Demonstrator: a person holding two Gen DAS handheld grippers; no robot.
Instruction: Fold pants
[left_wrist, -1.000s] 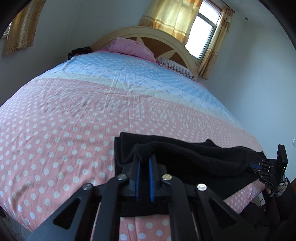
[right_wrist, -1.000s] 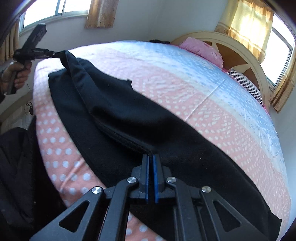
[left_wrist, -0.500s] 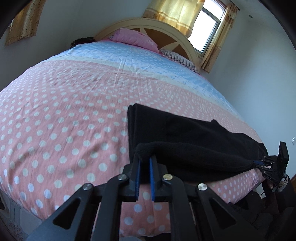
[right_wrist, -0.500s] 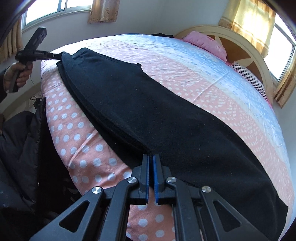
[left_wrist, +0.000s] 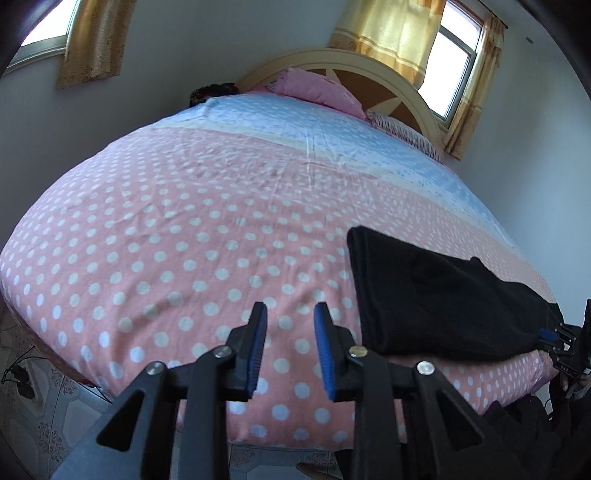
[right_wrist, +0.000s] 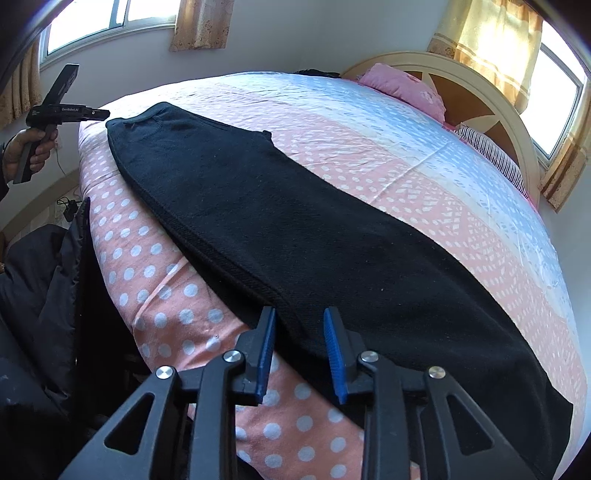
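Observation:
Black pants (right_wrist: 303, 236) lie folded lengthwise, flat along the near edge of the bed; they also show in the left wrist view (left_wrist: 436, 295). My right gripper (right_wrist: 299, 325) is open, its jaws straddling the pants' near edge, holding nothing. My left gripper (left_wrist: 290, 321) is open and empty over the polka-dot sheet, just left of the pants' end. From the right wrist view the left gripper (right_wrist: 98, 113) sits just past the pants' far end. From the left wrist view the right gripper (left_wrist: 554, 338) is at the pants' other end.
The bed (left_wrist: 184, 229) has a pink polka-dot and blue sheet, pink pillows (left_wrist: 317, 90) and a cream headboard (right_wrist: 480, 88). A dark garment (right_wrist: 33, 295) hangs beside the bed at left. Curtained windows are behind.
Both grippers were shut on the pants' edge; they drew it toward the bed's near edge, laid it flat, then opened. The left gripper moved left, off the pants.

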